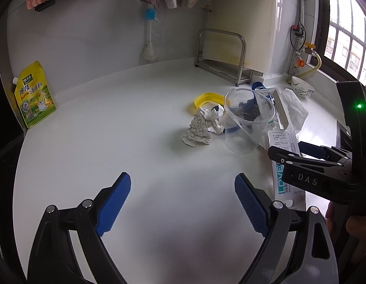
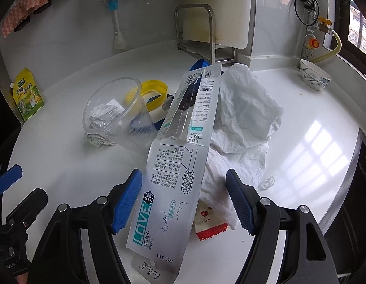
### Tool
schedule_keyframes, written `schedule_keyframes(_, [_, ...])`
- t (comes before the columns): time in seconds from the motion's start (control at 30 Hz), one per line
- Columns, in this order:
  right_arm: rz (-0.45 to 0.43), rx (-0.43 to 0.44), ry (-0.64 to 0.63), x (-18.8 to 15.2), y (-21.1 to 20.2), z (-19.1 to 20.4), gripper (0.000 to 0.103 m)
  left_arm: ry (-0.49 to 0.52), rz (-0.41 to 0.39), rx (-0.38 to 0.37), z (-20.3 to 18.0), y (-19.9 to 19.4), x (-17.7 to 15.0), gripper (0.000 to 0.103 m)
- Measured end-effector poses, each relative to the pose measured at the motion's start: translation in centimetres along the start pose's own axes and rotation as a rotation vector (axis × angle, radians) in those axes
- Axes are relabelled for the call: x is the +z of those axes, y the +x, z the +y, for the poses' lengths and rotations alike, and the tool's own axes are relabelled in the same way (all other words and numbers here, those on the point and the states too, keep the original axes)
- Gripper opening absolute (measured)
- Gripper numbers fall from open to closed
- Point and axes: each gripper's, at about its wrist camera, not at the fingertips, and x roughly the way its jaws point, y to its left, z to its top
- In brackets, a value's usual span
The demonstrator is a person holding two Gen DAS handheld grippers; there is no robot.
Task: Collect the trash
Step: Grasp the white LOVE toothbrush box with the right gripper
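Left wrist view, left to right: yellow-green seasoning pouch (image 1: pixel 34 94) stands at the bench's (image 1: pixel 112 127) far left edge against the wall. Left gripper (image 1: pixel 183 203) hangs over bare bench, jaws spread, nothing between them. Mid-bench: crumpled white paper with black line print (image 1: pixel 202 127), touching the clear plastic cup (image 1: pixel 246 123), which stands upright. Yellow plastic ring piece (image 1: pixel 205 99) lies just behind both. Right of the cup: white crumpled tissue (image 1: pixel 295 108), then a blue-and-white patterned bowl (image 1: pixel 302 86) near the bench's far right corner. Right gripper's black body enters from the right edge.

Right wrist view: cup (image 2: pixel 116 111) on the left, long white toothbrush package with teal "LOVE" print (image 2: pixel 176 165) runs down the centre, partly on the tissue (image 2: pixel 244 118). Right gripper (image 2: pixel 184 201) has jaws spread wide, straddling the package's lower part; pads not pressing it. Small red-and-white sachet (image 2: pixel 210 224) lies beside the package, under the tissue's edge. Bowl (image 2: pixel 314 77) far right.
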Motion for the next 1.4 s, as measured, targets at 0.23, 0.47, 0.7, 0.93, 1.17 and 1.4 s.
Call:
schedule_keyframes(0.23, [-0.025, -0.034, -0.022, 0.0, -0.1, 0.6, 0.067, -0.006, 0.004, 0.000, 0.0, 0.1, -0.1, 0.088])
schedule_keyframes(0.47, [-0.041, -0.004, -0.018, -0.1, -1.0, 0.5, 0.029, -0.007, 0.001, -0.002, -0.1, 0.1, -0.2, 0.088])
schedule_keyframes(0.7, [-0.040, 0.025, 0.014, -0.4, -1.8, -0.5, 0.026, -0.005, -0.002, -0.004, -0.5, 0.0, -0.2, 0.088])
schedule_keyframes(0.93, [-0.067, -0.011, 0.020, -0.6, -2.9, -0.6, 0.062, -0.011, -0.014, -0.005, -0.2, -0.5, -0.1, 0.088])
schedule_keyframes(1.17, [-0.037, -0.088, 0.005, -0.6, -1.4, 0.6, 0.069, -0.021, -0.017, -0.006, 0.2, -0.7, -0.2, 0.088])
schedule_keyframes(1.4, [0.004, -0.093, 0.004, -1.3, 0.3, 0.9, 0.062, -0.024, -0.010, -0.003, 0.5, -0.3, -0.5, 0.088])
